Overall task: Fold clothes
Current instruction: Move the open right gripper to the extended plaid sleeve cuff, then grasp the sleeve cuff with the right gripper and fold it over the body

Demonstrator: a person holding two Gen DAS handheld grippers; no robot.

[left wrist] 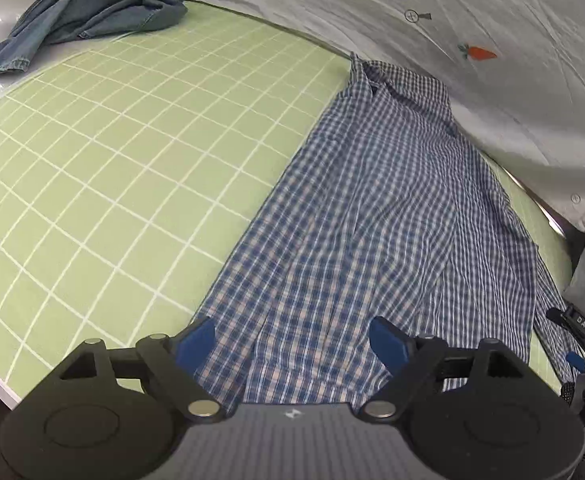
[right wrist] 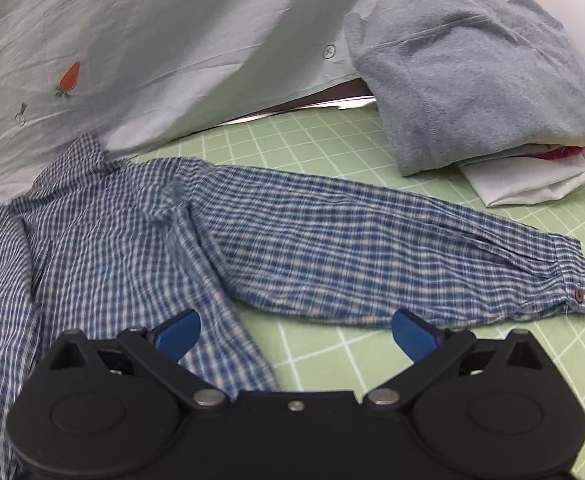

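Two grippers: both with blue fingers spread wide, holding nothing.
Left gripper (left wrist: 292,340): hovering over the bottom hem of the checked shirt (left wrist: 372,220), fingers either side of the hem's middle, apparently not pinching the cloth.
Right gripper (right wrist: 295,332): hovering near the shirt's side edge, just below the sleeve (right wrist: 392,256); left finger (right wrist: 178,334) over shirt cloth, right finger over bare mat.
Checked shirt: lying flat on the green grid mat (left wrist: 112,160), collar at the far end near the pale sheet with a carrot print (left wrist: 452,20), hem at the near end.
Sleeve: stretched straight out sideways from the shirt's body, cuff with a small red button (right wrist: 579,295) at its tip, not yet folded in.
Done, judging by the scene: grey jumper (right wrist: 472,72) folded and stacked on white and red cloth, beyond the shirt's cuff.
In hand: shirt spread out, seemingly smoothed; no fold visible on it yet.
Left: sleeve to bring across the body, sides, then hem toward collar.
Still waiting: denim garment (left wrist: 92,8) crumpled in a heap, well apart from the shirt, at the mat's far left corner.
Progress: roughly midway, as a guess.
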